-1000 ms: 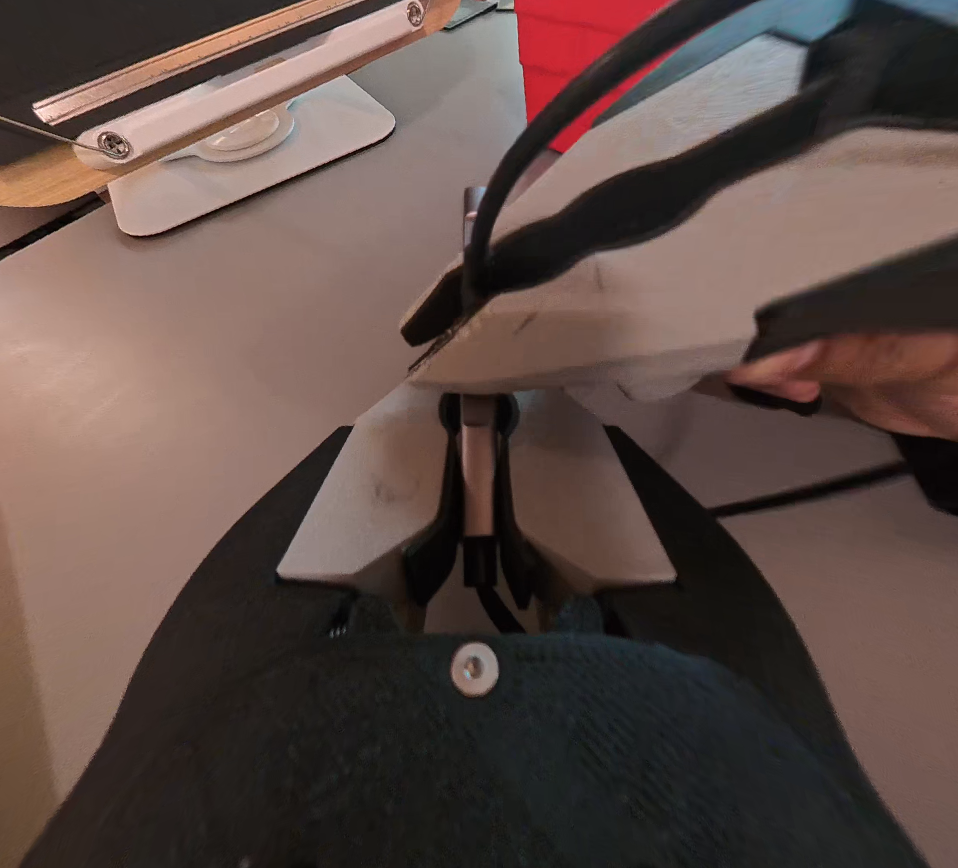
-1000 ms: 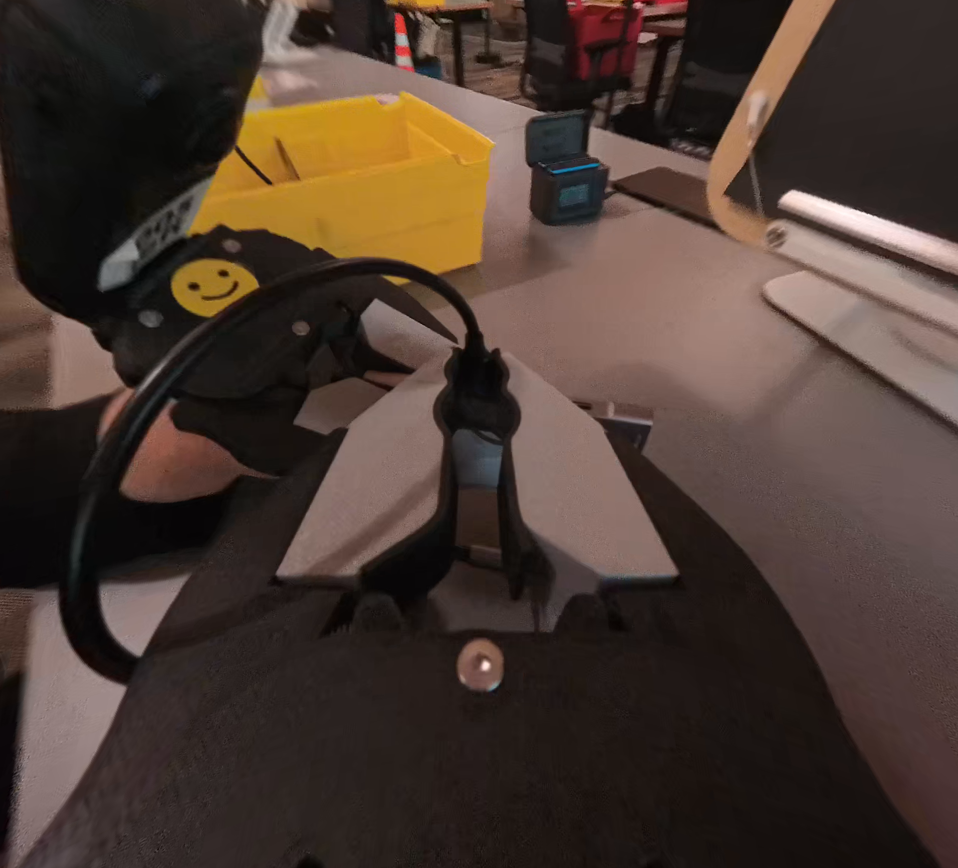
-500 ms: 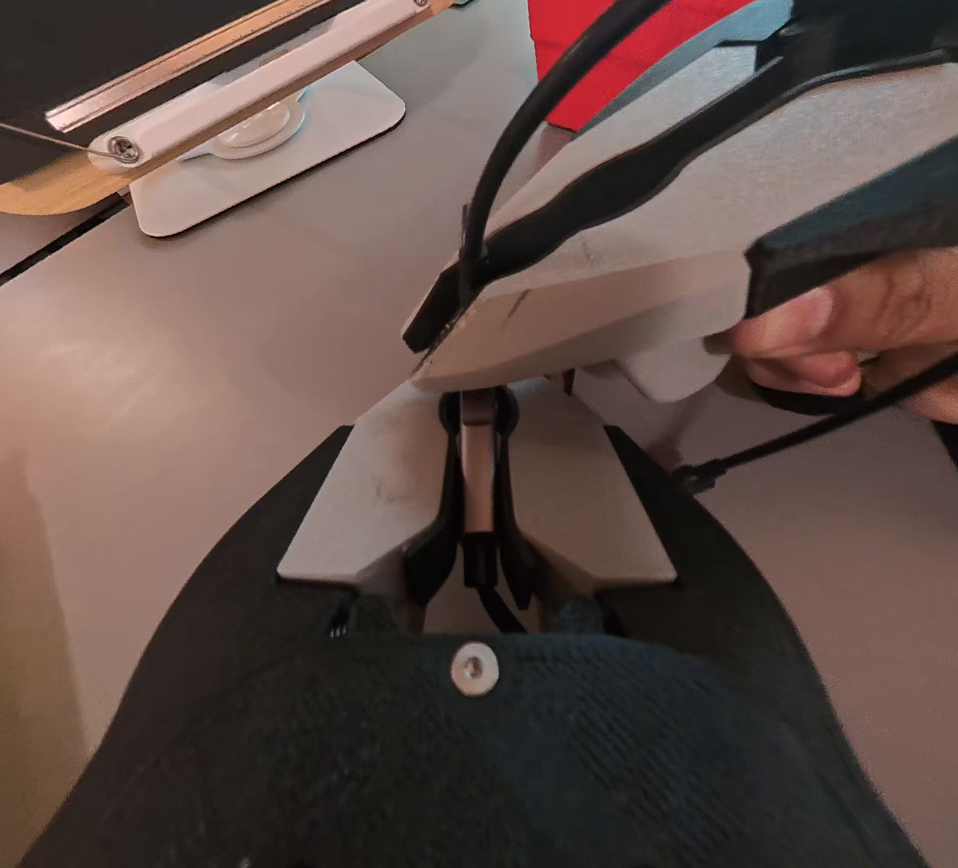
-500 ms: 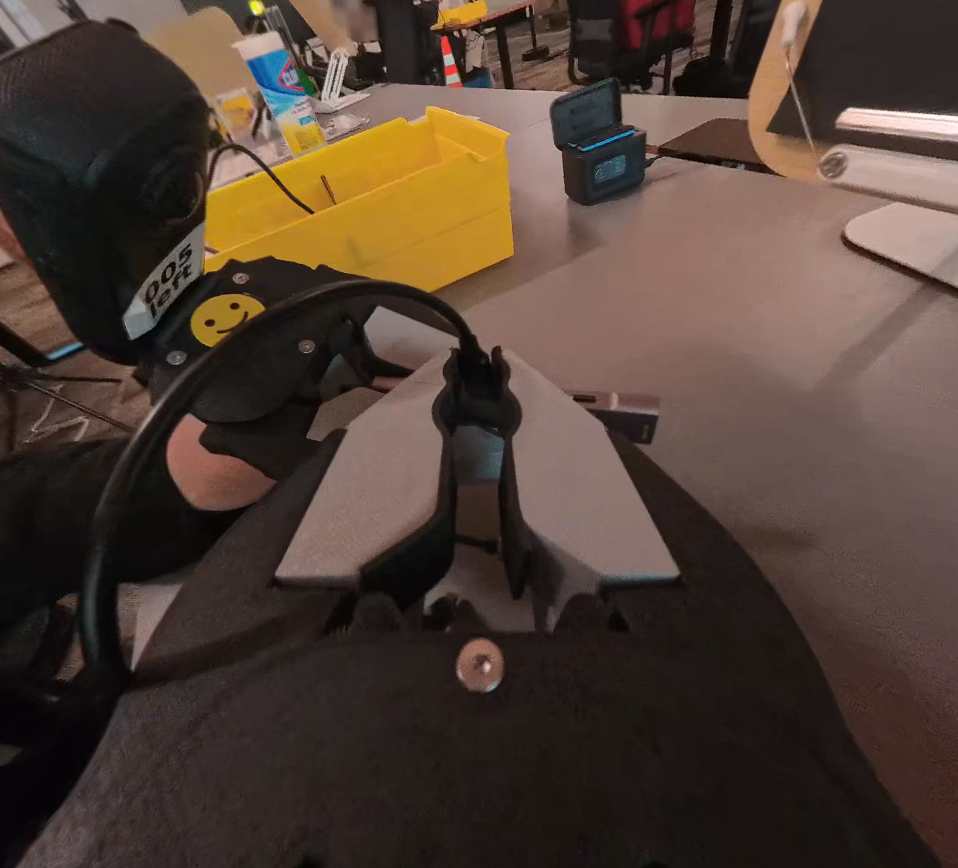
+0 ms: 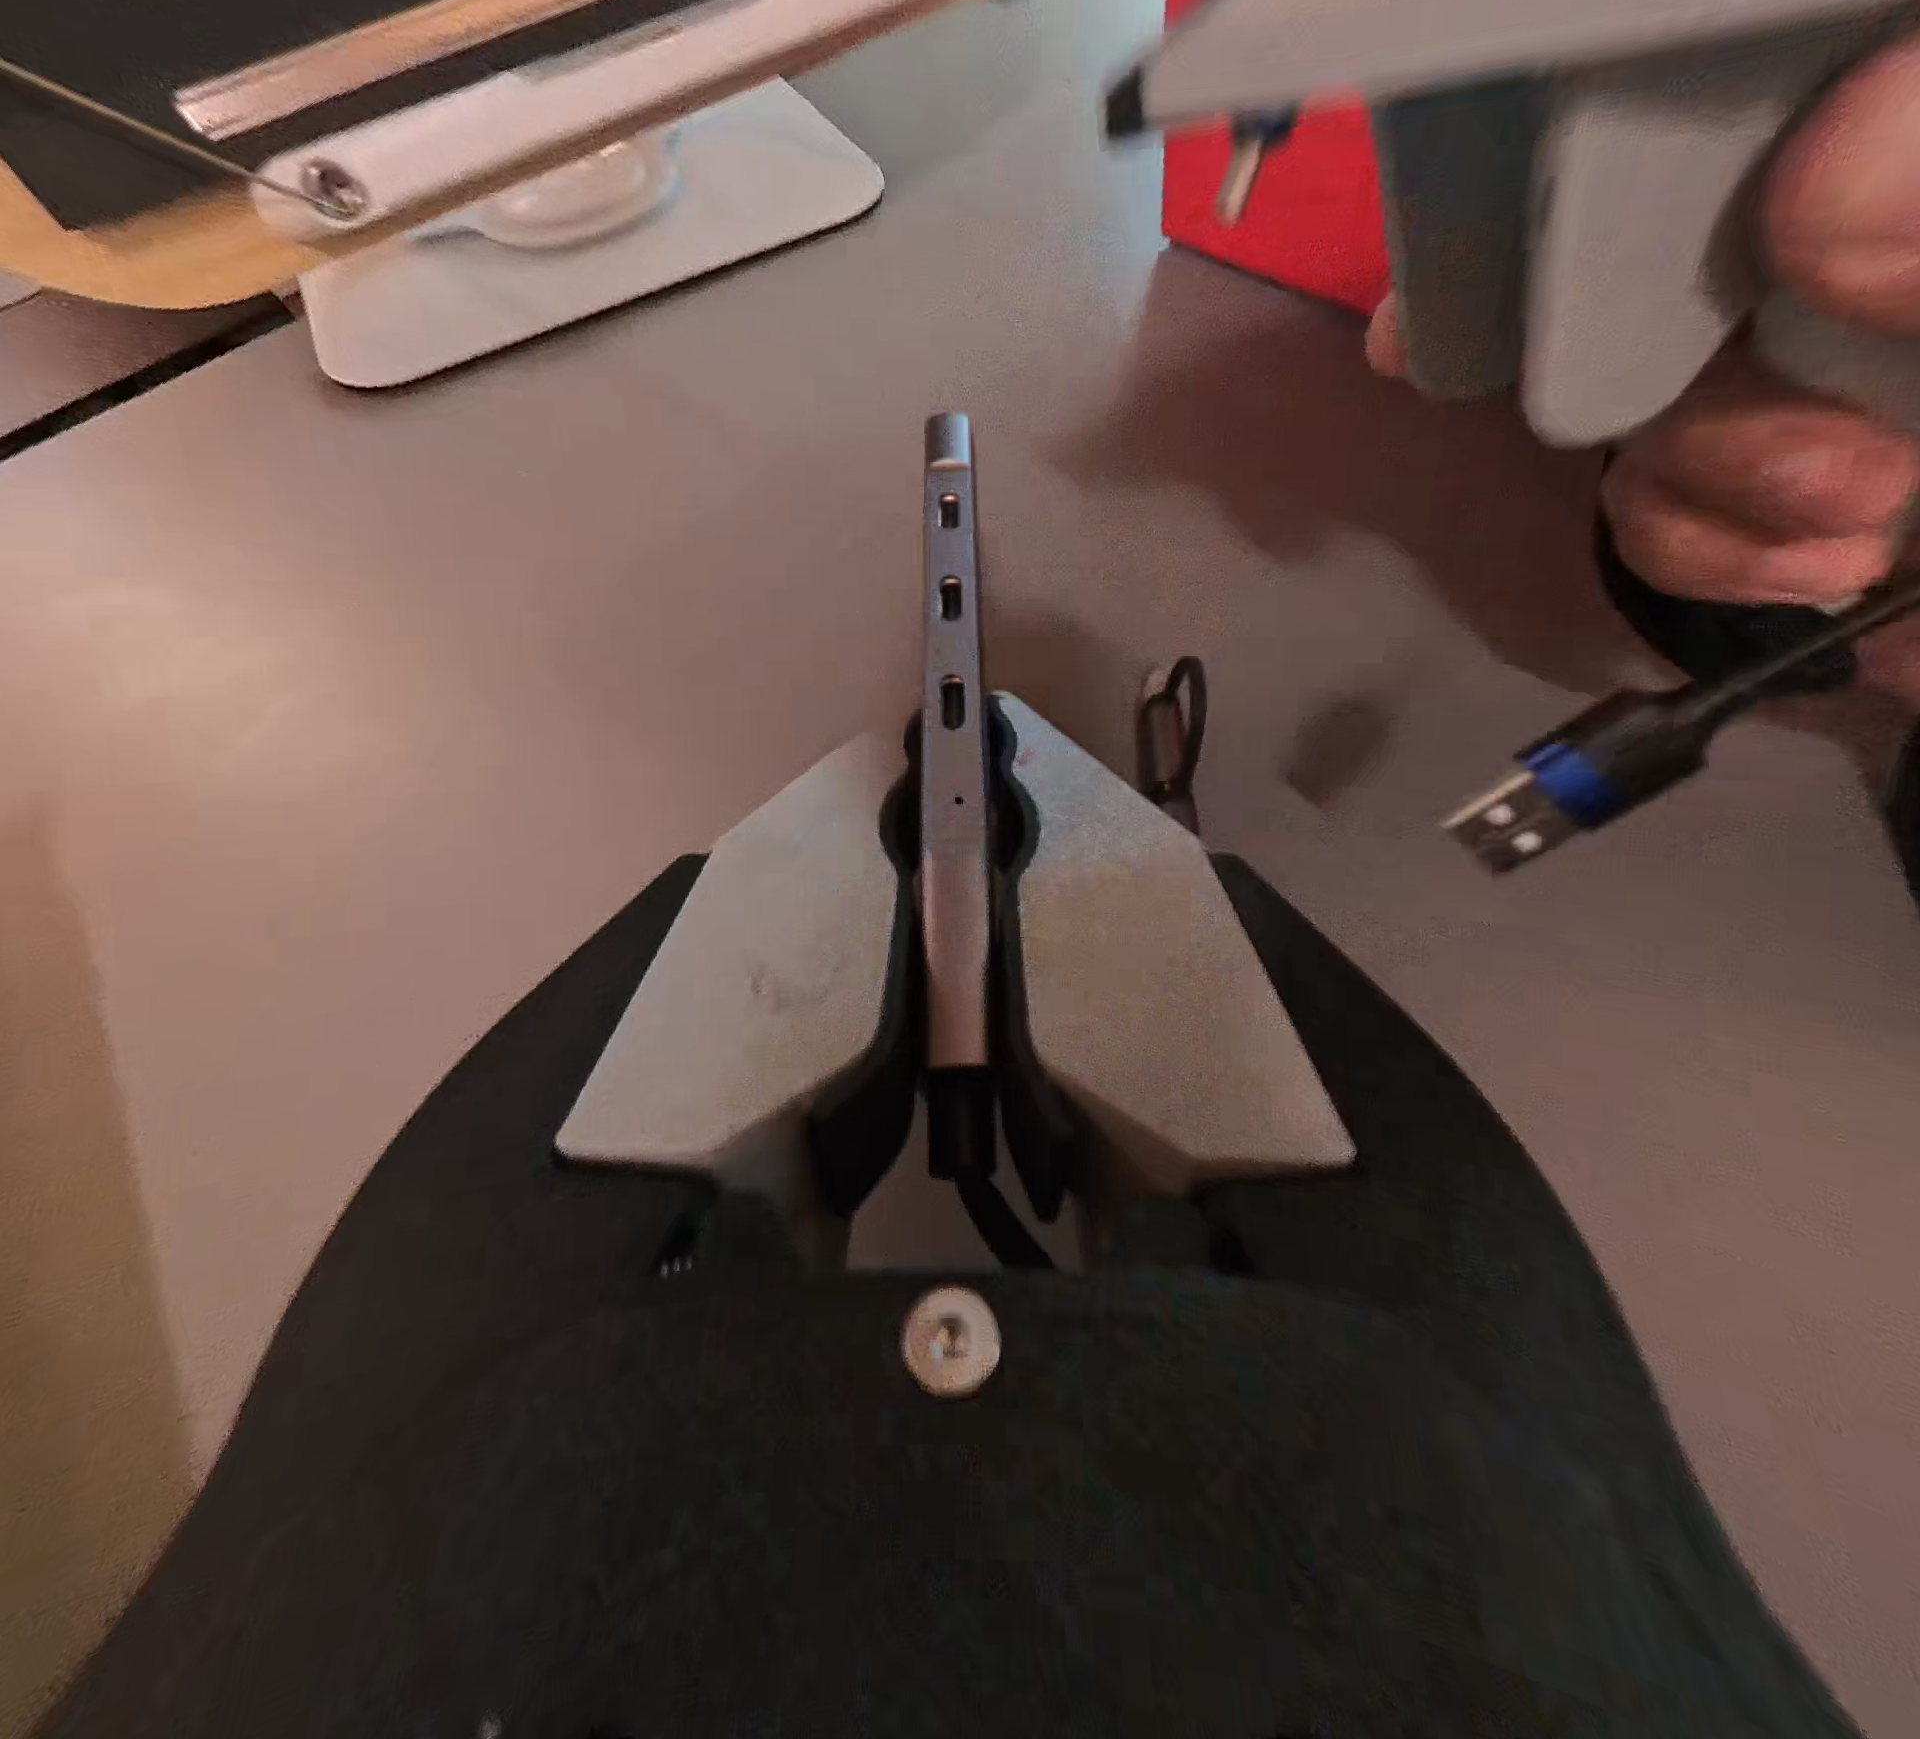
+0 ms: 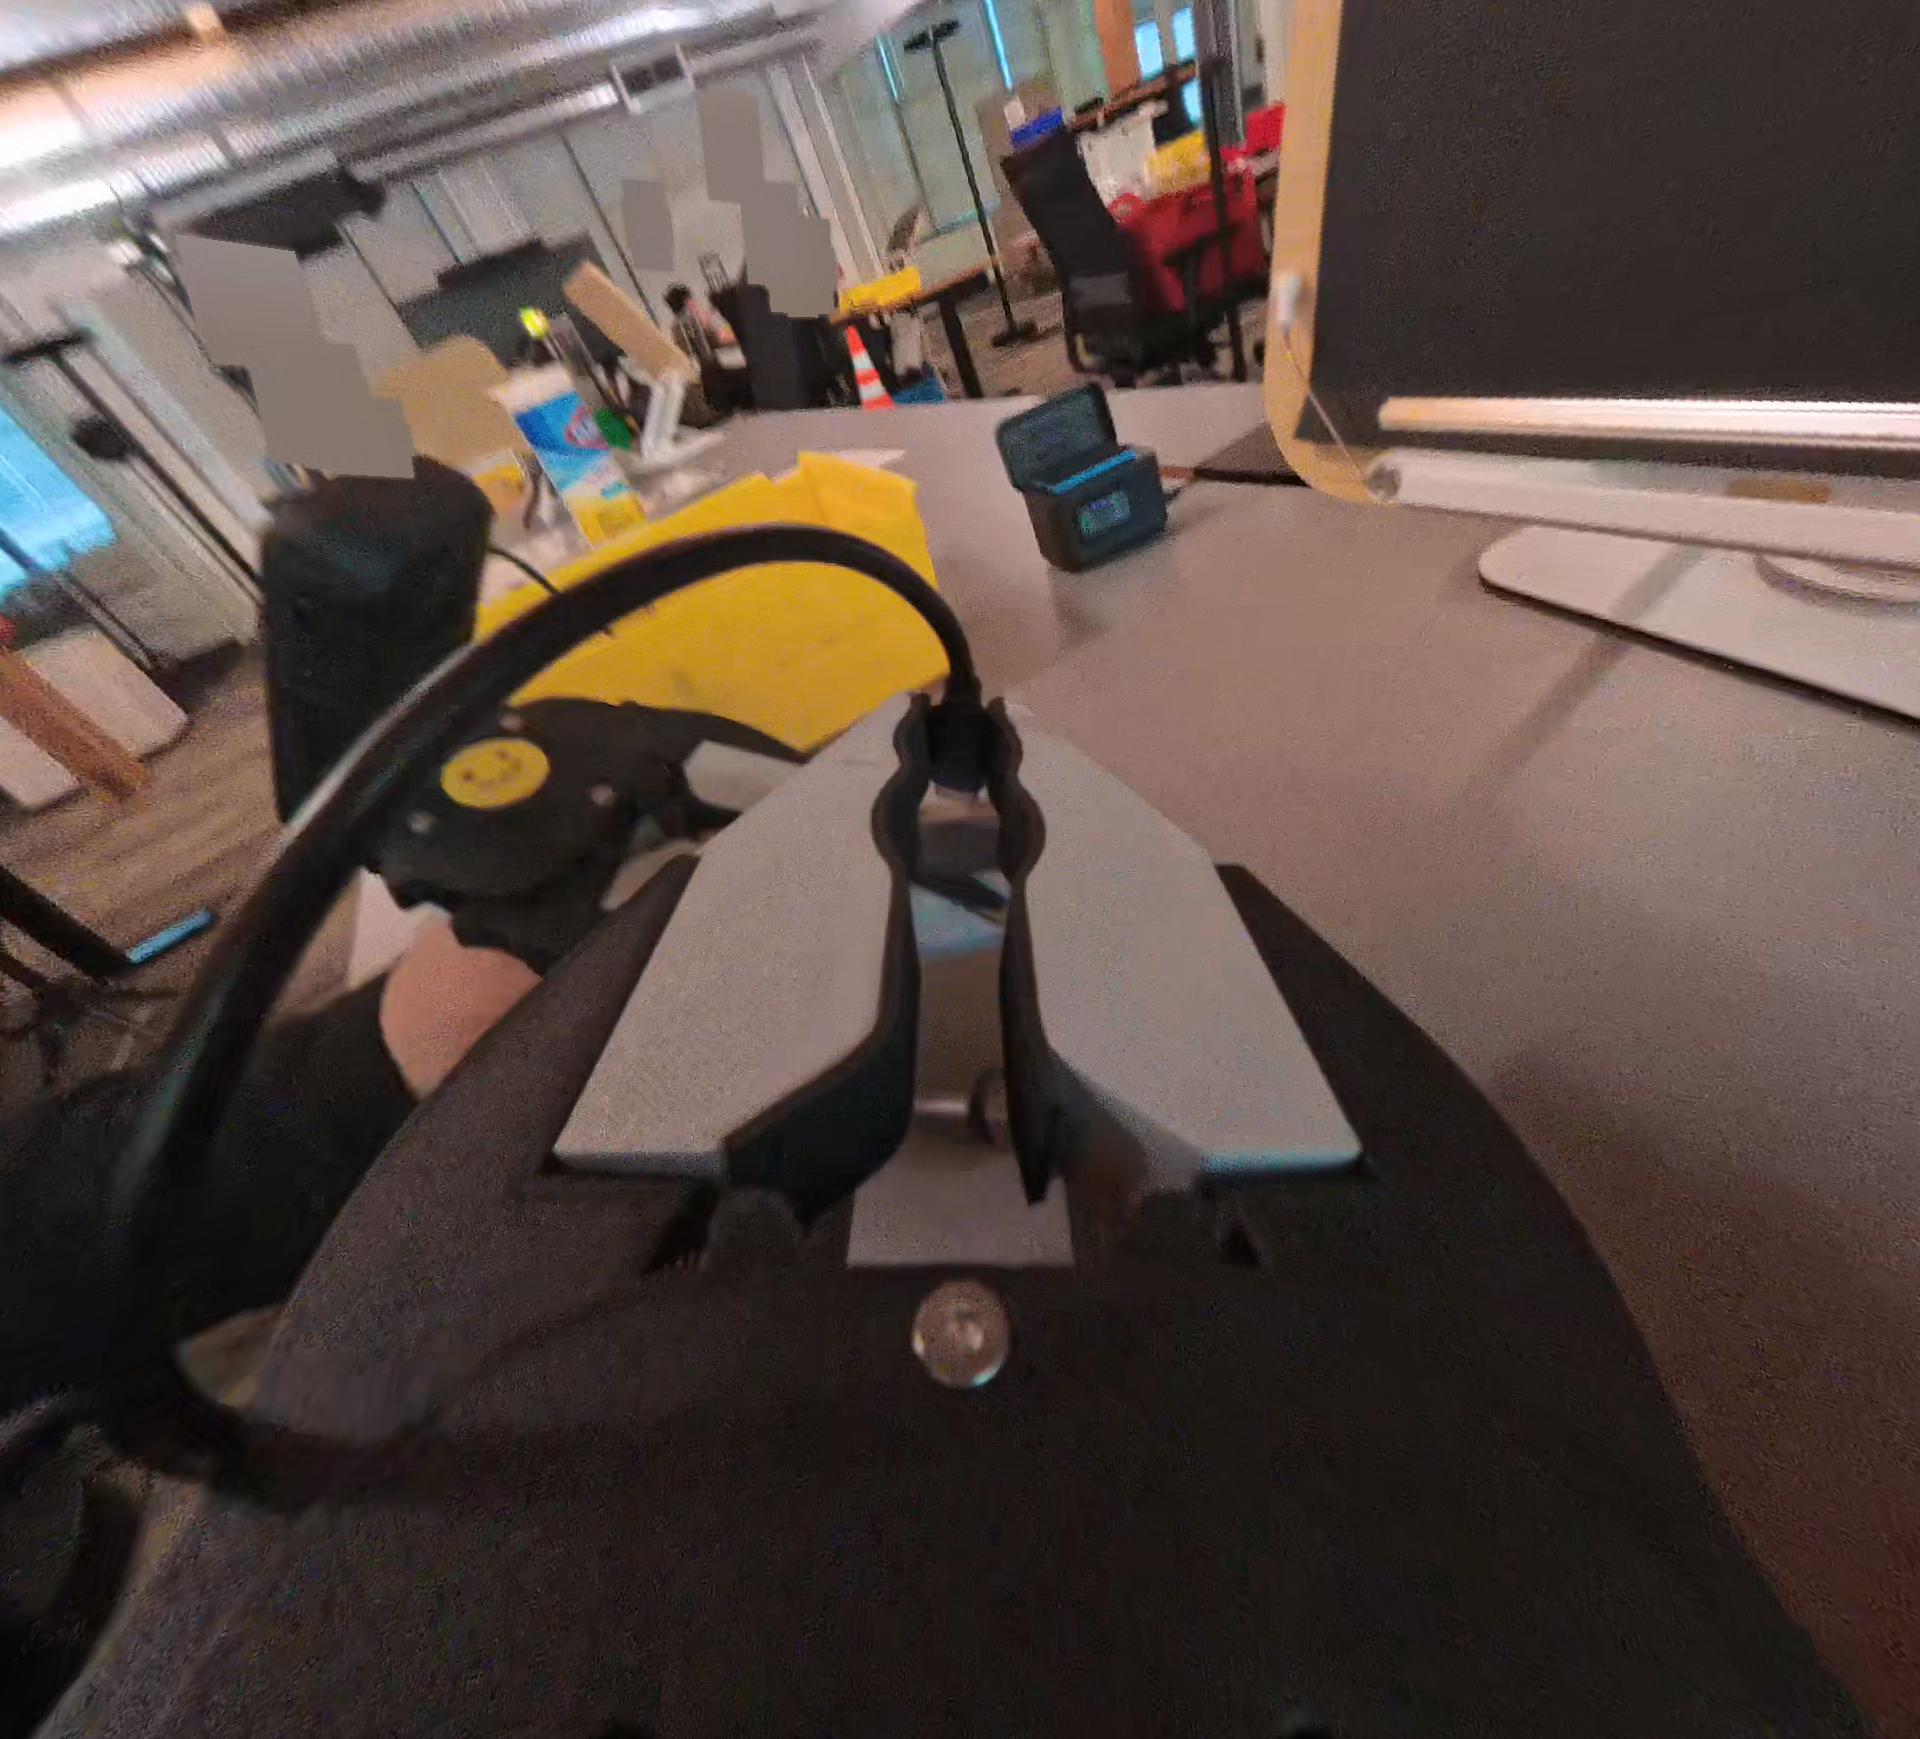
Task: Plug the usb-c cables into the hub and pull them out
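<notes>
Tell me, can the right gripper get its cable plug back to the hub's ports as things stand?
Probably yes. The left gripper holds the hub on edge with three ports facing up and uncovered, nothing plugged in. The right gripper, shut on the cable plug, sits up and to the right with open space between.

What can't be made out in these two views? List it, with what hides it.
- Left wrist view: the hub's rear end, sunk between the left tongs.
- Right wrist view: the tip of the cable's plug, buried between the shut right tongs.
- Right wrist view: the hub's ports, behind those tongs.
- Left wrist view: what the right tongs grip, motion-blurred and cut off by the top edge.
</notes>
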The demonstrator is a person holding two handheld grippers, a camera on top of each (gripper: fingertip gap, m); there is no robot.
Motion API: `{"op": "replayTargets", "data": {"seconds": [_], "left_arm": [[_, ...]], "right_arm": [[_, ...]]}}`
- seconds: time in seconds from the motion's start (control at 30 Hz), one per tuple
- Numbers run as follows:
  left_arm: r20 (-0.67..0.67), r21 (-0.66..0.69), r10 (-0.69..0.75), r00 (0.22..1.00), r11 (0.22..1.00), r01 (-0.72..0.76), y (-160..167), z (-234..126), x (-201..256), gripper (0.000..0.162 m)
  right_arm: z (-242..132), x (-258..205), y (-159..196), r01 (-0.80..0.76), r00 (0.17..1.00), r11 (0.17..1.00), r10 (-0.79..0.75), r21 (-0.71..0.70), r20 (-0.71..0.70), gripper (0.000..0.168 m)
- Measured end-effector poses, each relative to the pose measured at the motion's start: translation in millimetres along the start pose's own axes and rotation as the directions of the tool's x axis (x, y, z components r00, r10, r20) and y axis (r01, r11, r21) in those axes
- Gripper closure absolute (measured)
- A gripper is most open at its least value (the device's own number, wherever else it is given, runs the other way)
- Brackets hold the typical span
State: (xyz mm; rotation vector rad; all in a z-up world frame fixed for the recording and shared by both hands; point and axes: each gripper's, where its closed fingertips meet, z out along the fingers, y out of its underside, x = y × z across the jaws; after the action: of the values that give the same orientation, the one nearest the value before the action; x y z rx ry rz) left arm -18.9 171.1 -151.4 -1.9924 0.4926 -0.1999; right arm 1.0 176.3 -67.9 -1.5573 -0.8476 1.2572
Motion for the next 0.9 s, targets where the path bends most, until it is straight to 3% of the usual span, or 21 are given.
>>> {"op": "replayTargets", "data": {"seconds": [0.13, 0.4, 0.6, 0.73, 0.9], "left_arm": [[-0.002, 0.001, 0.049, 0.999, 0.999, -0.049, -3.4, 5.6, 8.5, 0.155], [0.011, 0.100, 0.030, 0.999, 0.995, -0.031, -17.7, -3.7, 1.2, 0.155], [0.054, 0.113, 0.106, 0.993, 0.987, -0.111, -22.2, -6.0, 2.6, 0.155], [0.061, 0.124, 0.090, 0.994, 0.988, -0.097, -23.3, -8.7, -1.9, 0.155], [0.071, 0.144, 0.077, 0.994, 0.986, -0.087, -25.4, -14.1, -6.6, 0.153]], "right_arm": [[6.8, -14.0, 13.5, 0.238, 0.969, 0.966, -0.243, -0.099, -0.051, 0.161], [14.4, -11.6, 27.7, 0.328, 0.936, 0.926, -0.346, -0.184, -0.070, 0.161], [15.8, -12.9, 26.5, 0.387, 0.904, 0.903, -0.412, -0.186, -0.116, 0.161], [0.2, -34.5, -13.1, 0.402, 0.901, 0.908, -0.415, -0.116, -0.126, 0.161], [-55.4, -65.4, -77.9, 0.432, 0.894, 0.897, -0.440, -0.097, -0.084, 0.161]]}}
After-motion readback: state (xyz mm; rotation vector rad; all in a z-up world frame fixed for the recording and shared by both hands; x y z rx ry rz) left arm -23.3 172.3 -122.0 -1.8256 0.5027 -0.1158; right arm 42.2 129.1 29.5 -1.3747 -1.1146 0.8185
